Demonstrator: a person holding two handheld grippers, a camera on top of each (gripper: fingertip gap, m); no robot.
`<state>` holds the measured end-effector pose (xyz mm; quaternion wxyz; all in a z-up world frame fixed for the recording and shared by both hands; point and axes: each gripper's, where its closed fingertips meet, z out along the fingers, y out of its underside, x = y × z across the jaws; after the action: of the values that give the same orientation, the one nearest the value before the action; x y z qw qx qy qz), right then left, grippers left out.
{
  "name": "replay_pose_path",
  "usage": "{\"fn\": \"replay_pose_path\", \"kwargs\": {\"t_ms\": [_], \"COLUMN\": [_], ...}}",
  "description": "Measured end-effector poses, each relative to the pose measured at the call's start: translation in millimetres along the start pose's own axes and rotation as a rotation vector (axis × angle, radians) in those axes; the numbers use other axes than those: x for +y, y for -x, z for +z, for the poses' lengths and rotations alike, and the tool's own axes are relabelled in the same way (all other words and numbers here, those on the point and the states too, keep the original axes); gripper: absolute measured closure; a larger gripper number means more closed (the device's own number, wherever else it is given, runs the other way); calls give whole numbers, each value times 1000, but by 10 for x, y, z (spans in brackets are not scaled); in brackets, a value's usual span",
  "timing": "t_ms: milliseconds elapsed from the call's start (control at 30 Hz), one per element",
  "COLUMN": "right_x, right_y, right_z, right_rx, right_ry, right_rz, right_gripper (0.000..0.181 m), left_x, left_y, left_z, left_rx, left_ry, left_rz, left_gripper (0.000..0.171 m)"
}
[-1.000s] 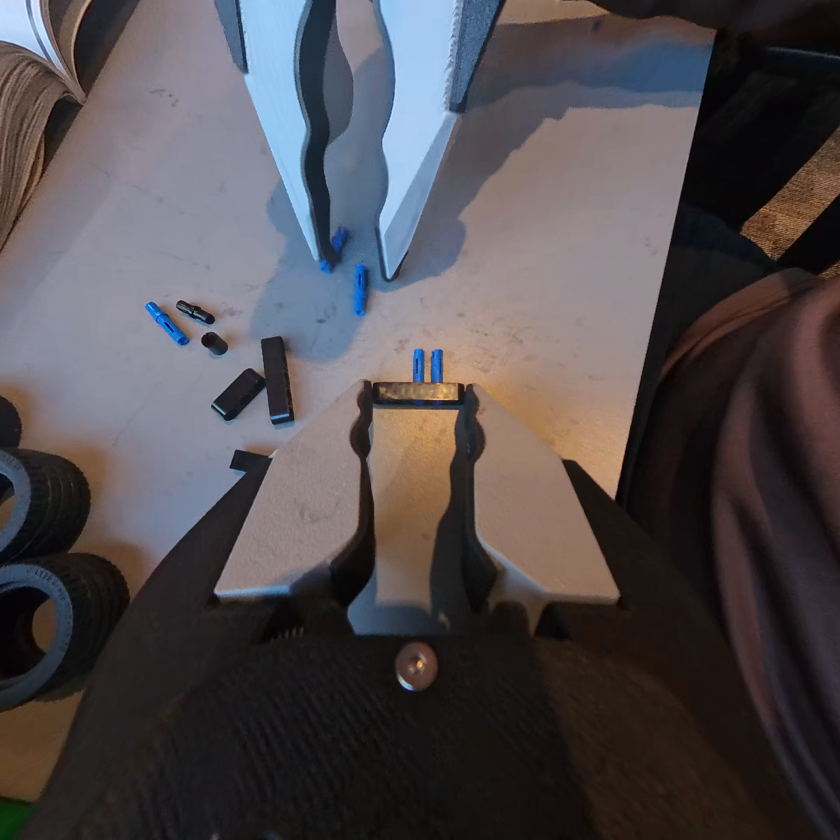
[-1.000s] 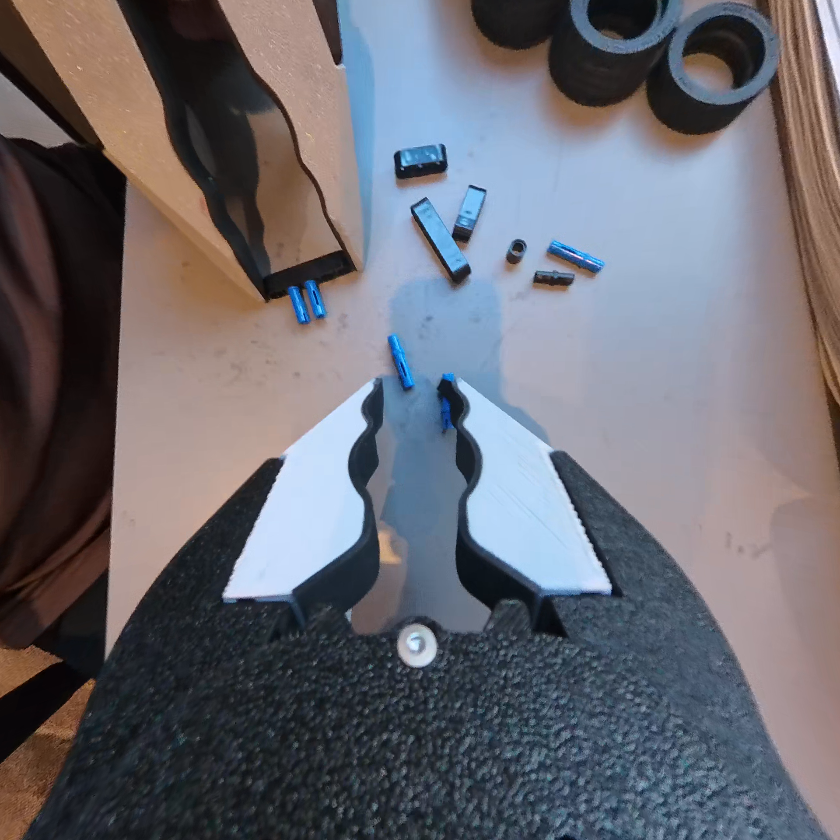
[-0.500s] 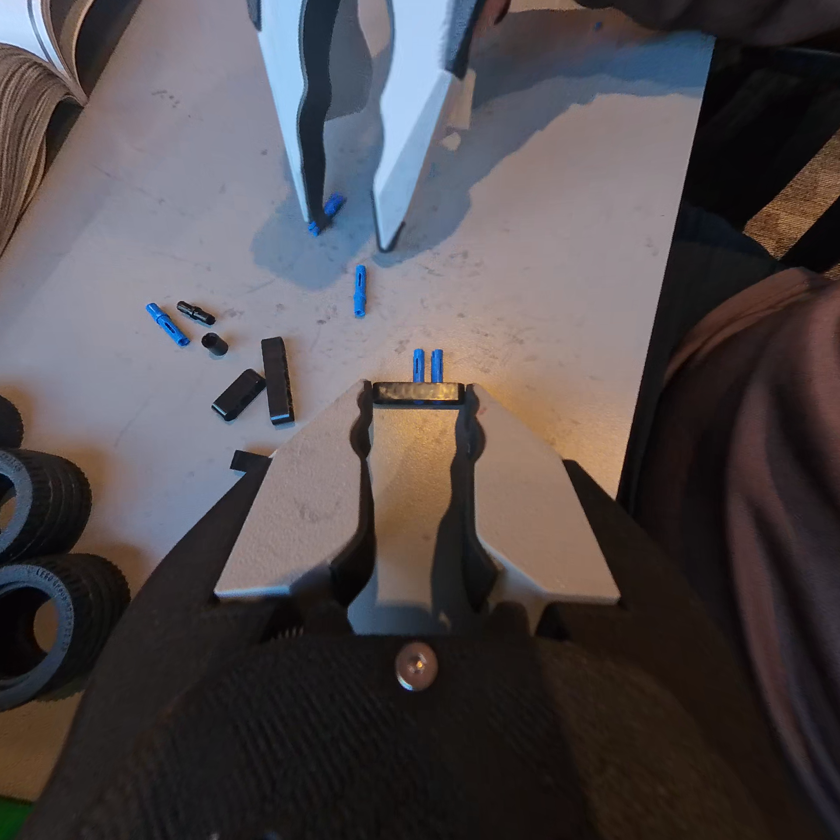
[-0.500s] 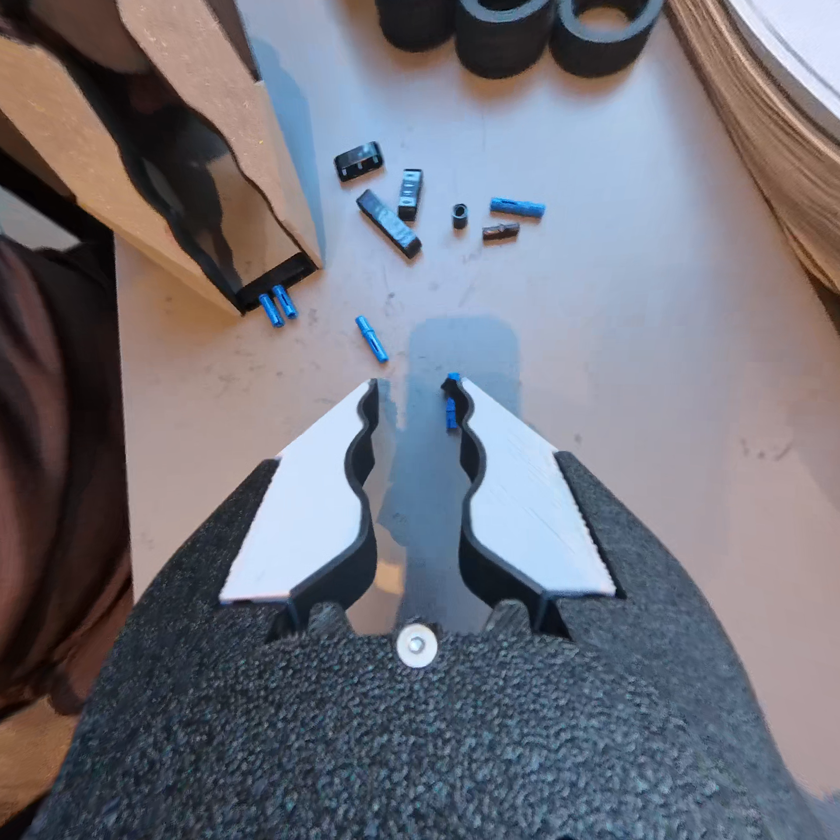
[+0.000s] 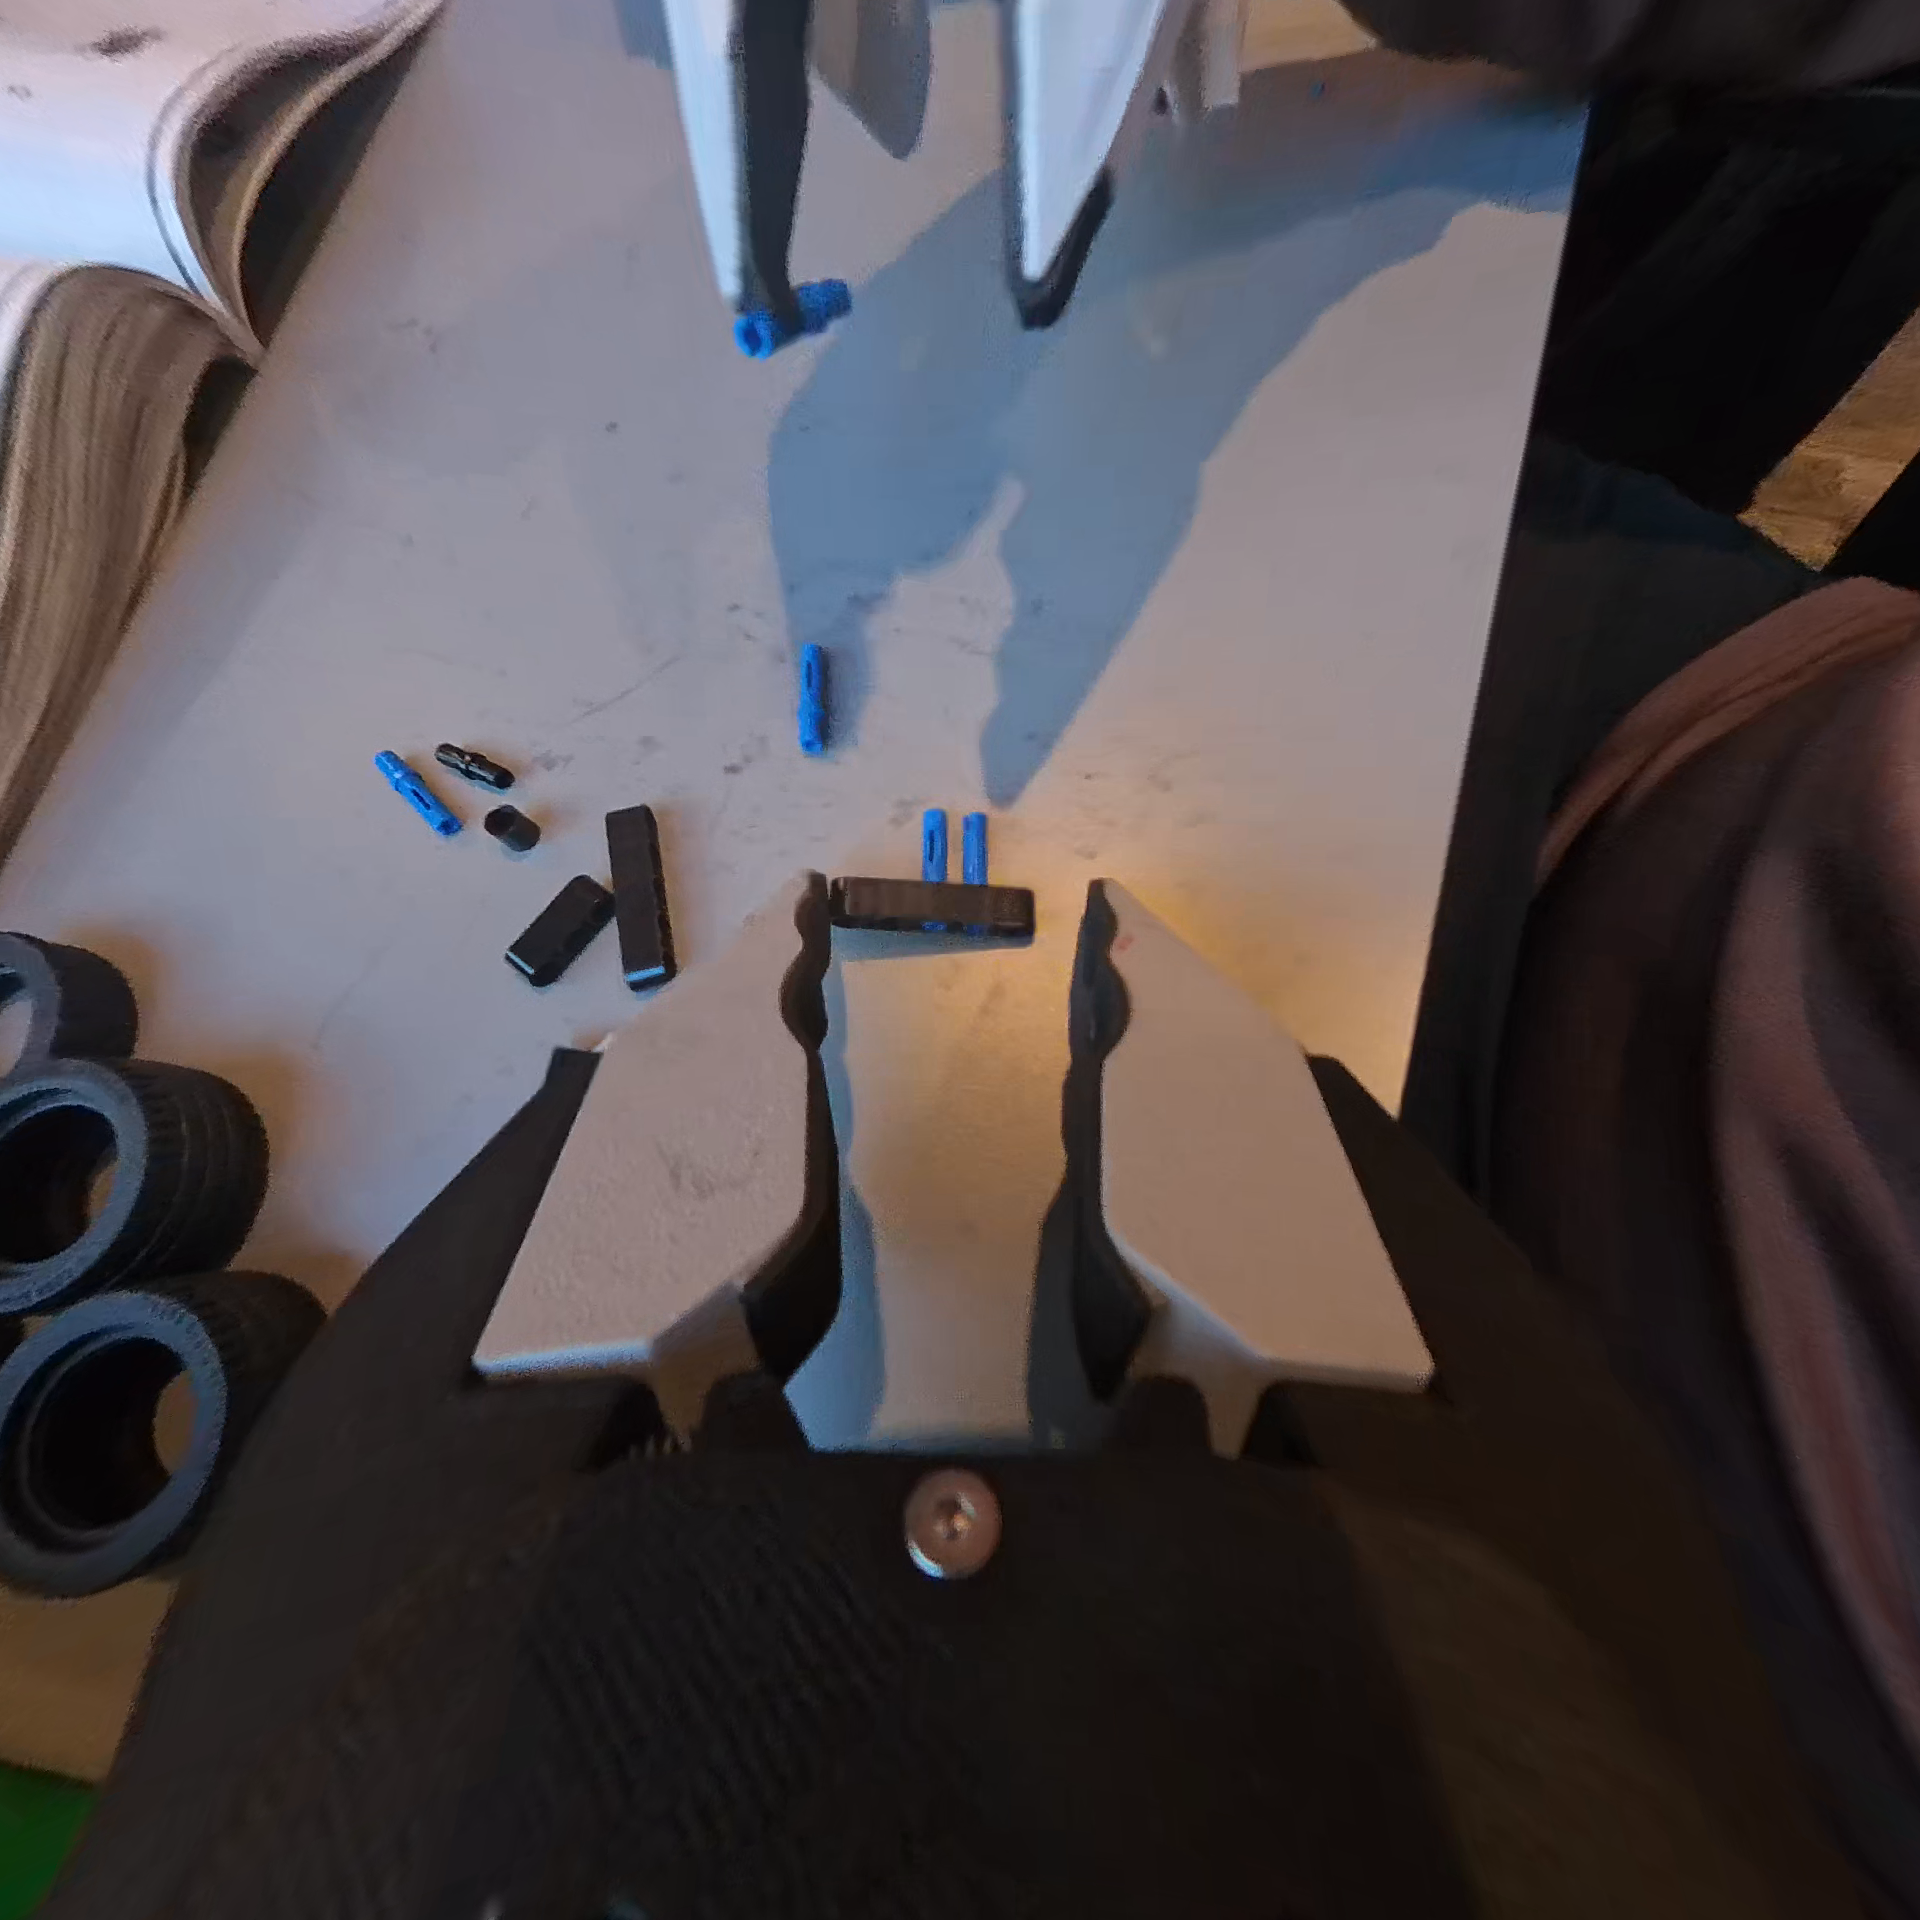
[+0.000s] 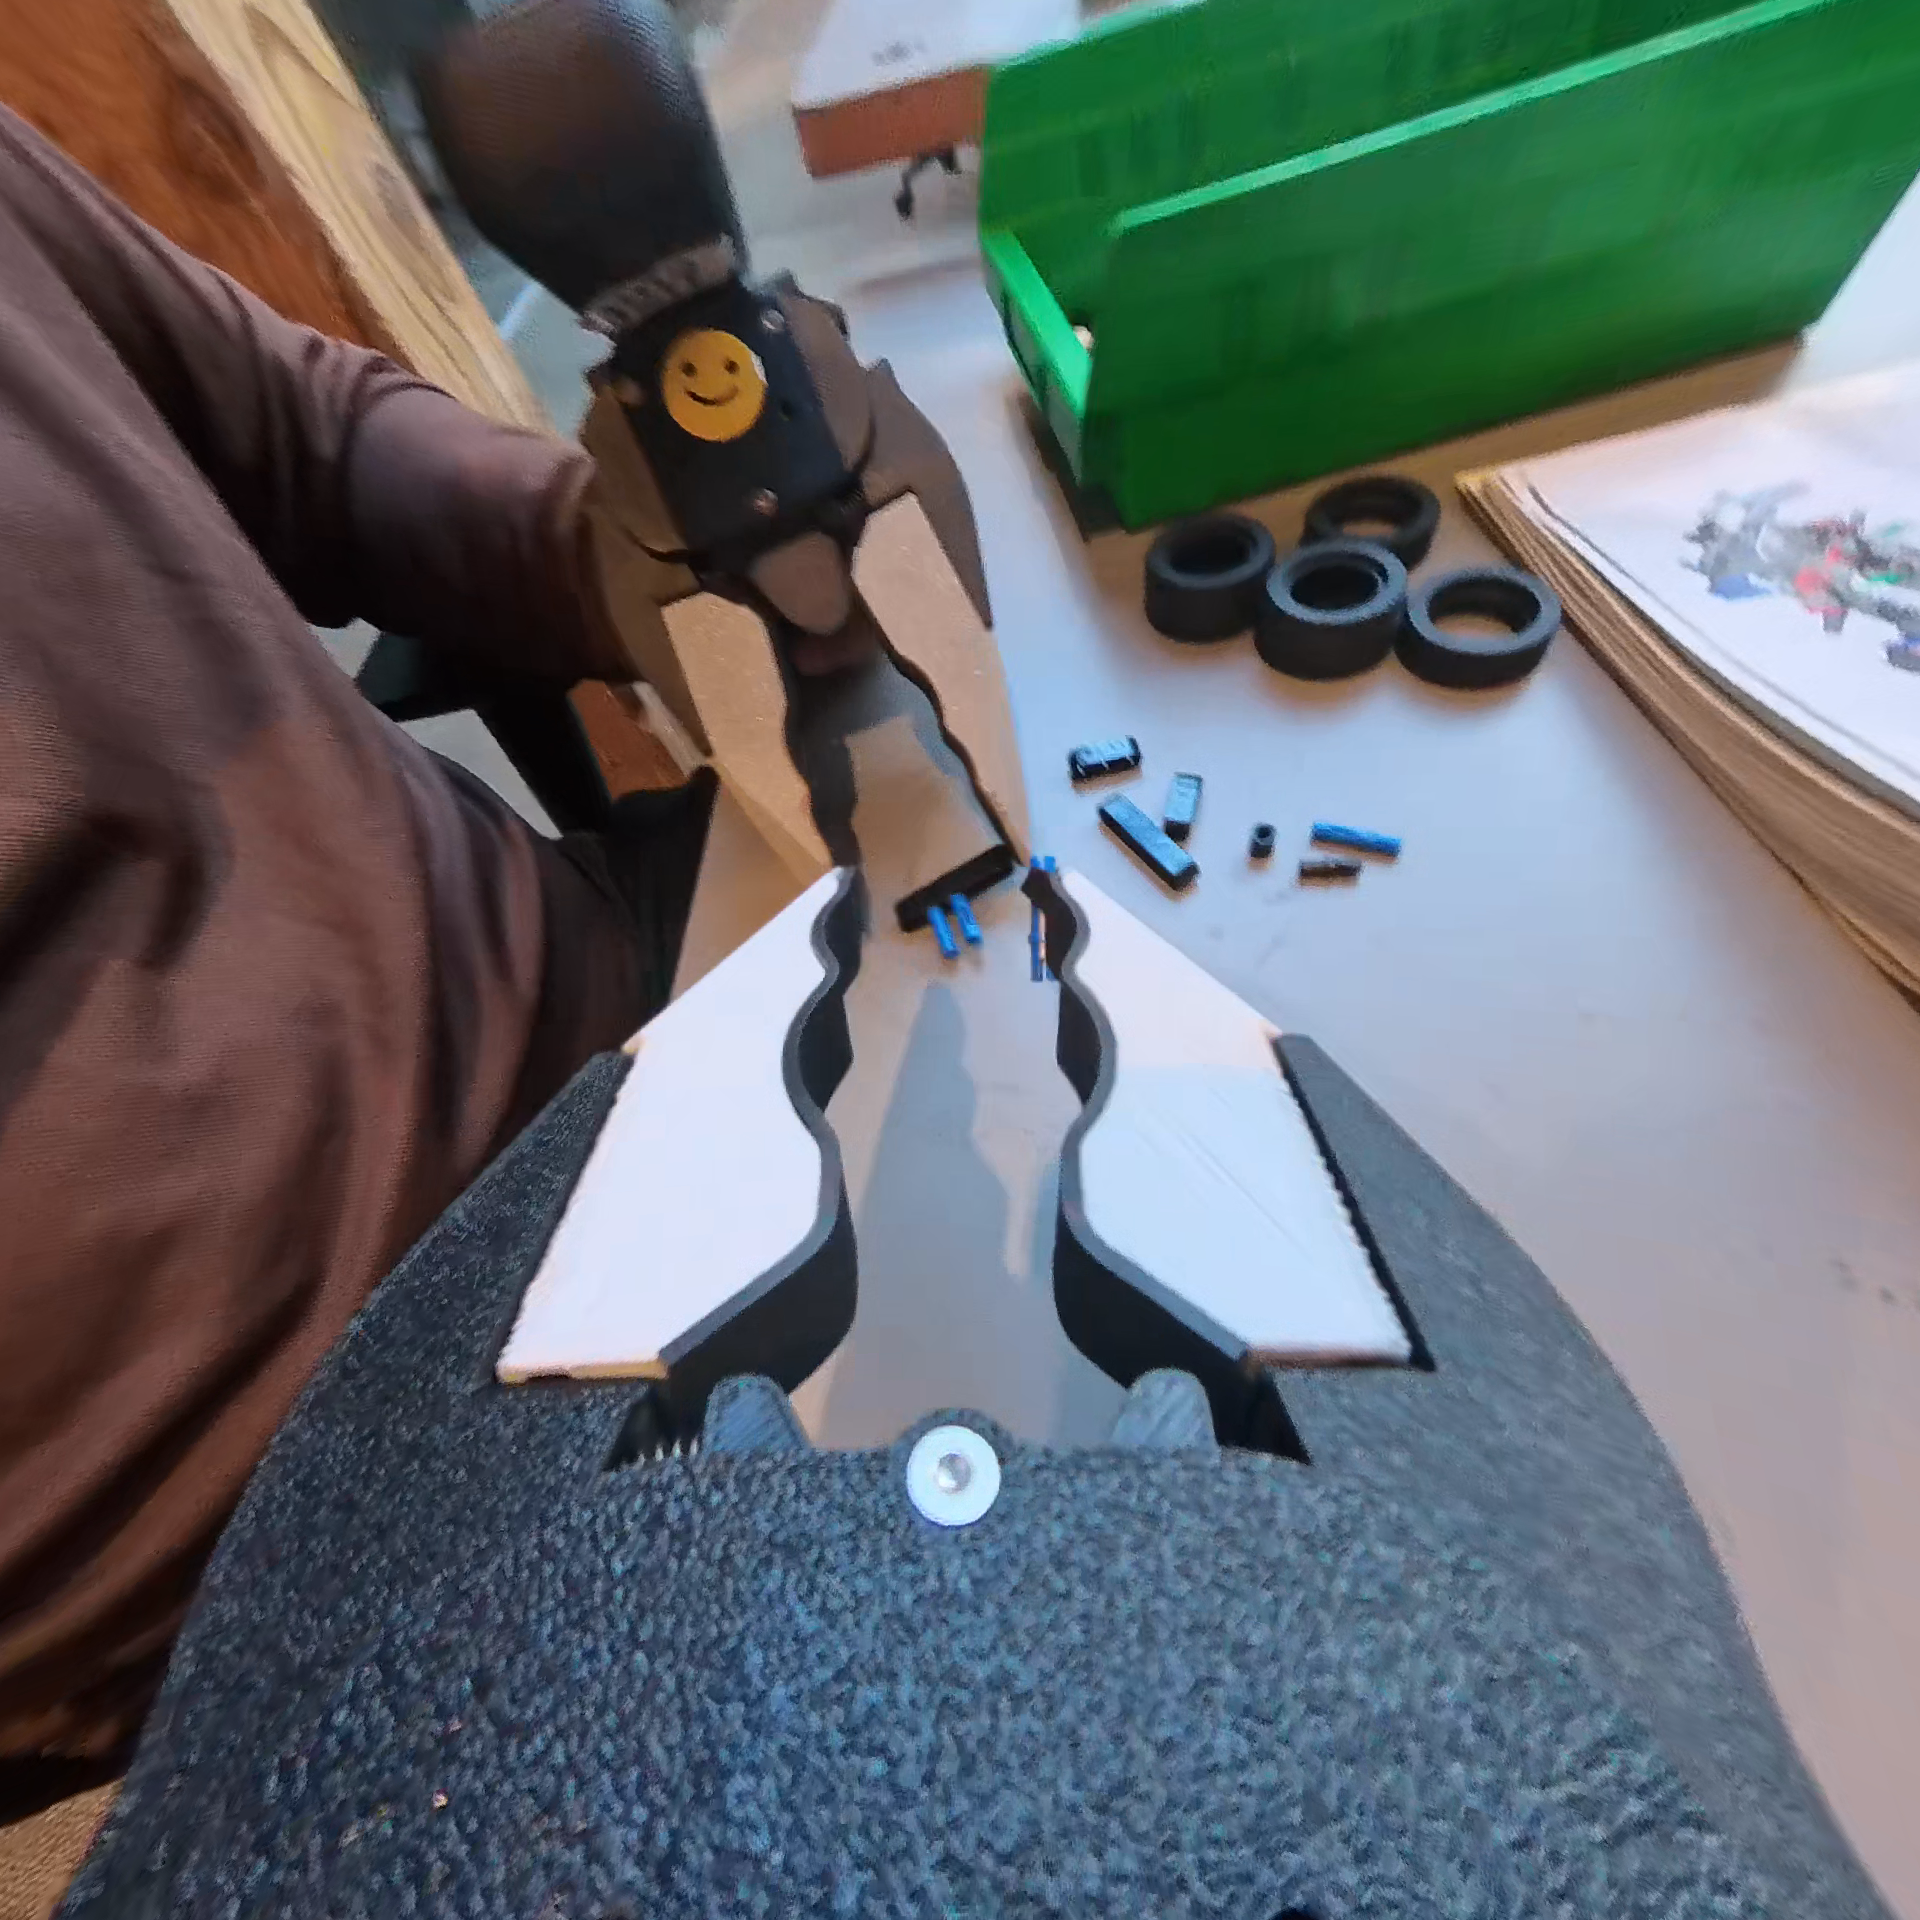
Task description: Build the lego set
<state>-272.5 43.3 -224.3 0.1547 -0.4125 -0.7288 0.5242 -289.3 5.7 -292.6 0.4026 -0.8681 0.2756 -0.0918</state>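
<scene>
A pale, scuffed tabletop [image 5: 540,499] carries everything, warm light falling on its near edge; over it the left gripper [image 5: 951,896] has its jaws spread wide and grips nothing — the black beam [image 5: 930,904] with two blue pins [image 5: 954,844] pushed through it lies on the table between the fingertips, its end against the left finger and clear of the right one; the right gripper [image 6: 940,883] is likewise parted, yet a blue pin [image 6: 1037,930] clings to the inner face of its right finger, seen from the left wrist as a short blue peg [image 5: 792,317] jutting from that tip, above the table; whether it is stuck or merely lodged cannot be told. Just beyond the beam a loose blue pin [image 5: 811,696] lies alone; farther to the left sit a long black beam [image 5: 639,896] and a short black piece [image 5: 559,928] side by side, then a small black bush [image 5: 511,827], a black pin [image 5: 474,766] and another blue pin [image 5: 417,793]. Four black tyres [image 6: 1340,592] cluster near the table's edge — beside them a green bin [image 6: 1455,239] and an open instruction booklet [image 6: 1714,623]; a brown sleeve [image 6: 260,831] fills the left side of the right wrist view.
</scene>
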Motion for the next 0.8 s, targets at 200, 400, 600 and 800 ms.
{"fn": "replay_pose_path", "kwargs": {"t_ms": [200,400,600,800], "right_x": [-209,-373,-555,-555], "right_y": [252,369,506,515], "right_z": [-37,-3,110,191], "right_rx": [-55,-86,-115,-102], "right_ry": [-135,-236,-301,-304], "right_rz": [-117,-150,-169,-167], "right_gripper": [148,151,151,151], "left_x": [-181,-518,-848,-943], "left_y": [62,-4,-90,-51], "left_z": [-173,-305,-360,-518], "left_rx": [-25,45,115,162], "left_ry": [-117,-273,-419,-543], "left_rz": [-18,-85,-159,-257], "left_gripper": [129,142,151,159]}}
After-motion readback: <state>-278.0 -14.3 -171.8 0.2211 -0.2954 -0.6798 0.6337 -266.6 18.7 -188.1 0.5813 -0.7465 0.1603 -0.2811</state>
